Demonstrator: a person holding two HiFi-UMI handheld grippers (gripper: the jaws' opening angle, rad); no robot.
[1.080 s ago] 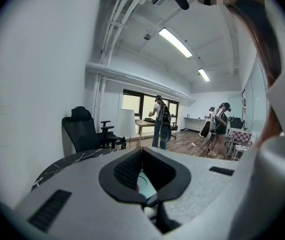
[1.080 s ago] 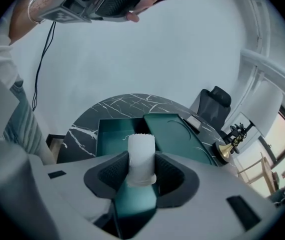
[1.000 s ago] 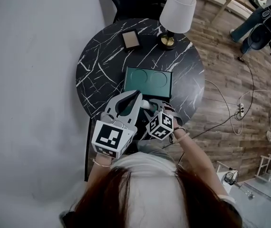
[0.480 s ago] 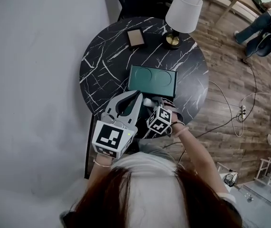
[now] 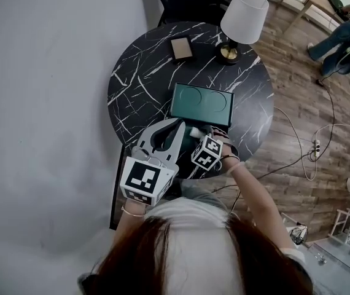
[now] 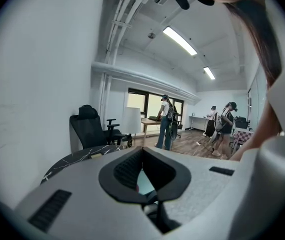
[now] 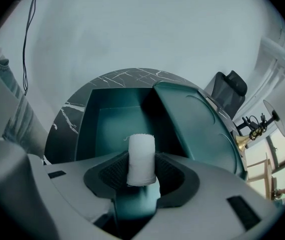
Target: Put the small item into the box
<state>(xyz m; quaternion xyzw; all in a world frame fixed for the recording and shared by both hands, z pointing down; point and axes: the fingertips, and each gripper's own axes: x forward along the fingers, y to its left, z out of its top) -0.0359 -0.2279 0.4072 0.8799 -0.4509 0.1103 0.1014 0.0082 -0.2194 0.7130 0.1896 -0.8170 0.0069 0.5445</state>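
A round black marble-pattern table point(image 5: 139, 85) stands between a pale wall point(image 5: 40, 103) and a wood-plank floor point(image 5: 304, 134). It carries a white-shaded brass lamp point(image 5: 244, 16) and an open dark-green rectangular box point(image 7: 113, 126). The right gripper point(image 7: 141, 173) has its fingers point(image 7: 113, 173) spread wide, pinching a small white cloth roll point(image 7: 141, 156) upright over the box's near edge. The left gripper point(image 6: 142, 153) hovers beside it, fingertips pressed together, empty.

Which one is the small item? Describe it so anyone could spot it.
On the round black marble table sits an open teal box. At its opening, the right gripper pinches a short white cloth roll, upright, the only white thing against the teal.
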